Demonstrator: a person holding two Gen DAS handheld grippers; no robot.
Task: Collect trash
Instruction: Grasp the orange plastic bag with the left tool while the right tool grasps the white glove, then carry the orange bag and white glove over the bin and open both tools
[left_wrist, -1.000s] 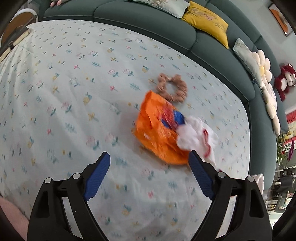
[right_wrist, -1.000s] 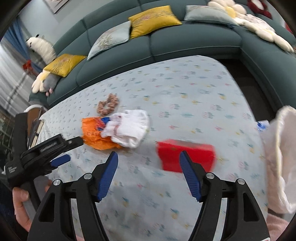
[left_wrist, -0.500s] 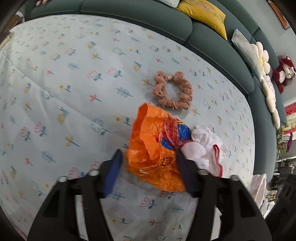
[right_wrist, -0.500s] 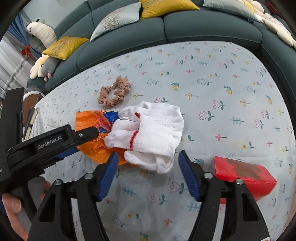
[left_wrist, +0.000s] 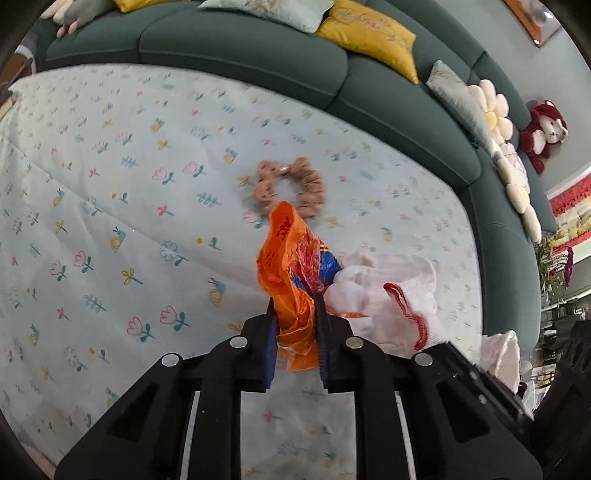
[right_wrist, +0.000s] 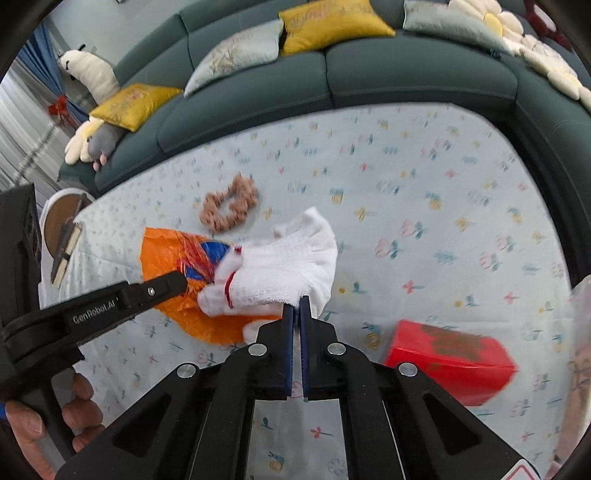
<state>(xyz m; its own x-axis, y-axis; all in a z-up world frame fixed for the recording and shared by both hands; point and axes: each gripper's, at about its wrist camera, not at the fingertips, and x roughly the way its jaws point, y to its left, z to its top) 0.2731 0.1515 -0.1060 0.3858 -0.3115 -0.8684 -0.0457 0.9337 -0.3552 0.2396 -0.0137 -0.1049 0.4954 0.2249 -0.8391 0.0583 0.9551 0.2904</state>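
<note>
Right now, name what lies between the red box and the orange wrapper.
In the right wrist view, the white glove lies between red box and orange wrapper, overlapping the wrapper.

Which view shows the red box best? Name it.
The right wrist view: the red box lies whole on the flowered cloth, right of the shut right claw. The left wrist view does not show it at all.

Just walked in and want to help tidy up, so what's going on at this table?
A person with a gripper in each hand is collecting trash off the flowered tablecloth. The left gripper has just closed on the orange wrapper, pinching it. The right gripper has just closed on the edge of the white sock lying against that wrapper. A red box and a brown scrunchie lie untouched on the cloth.
</note>
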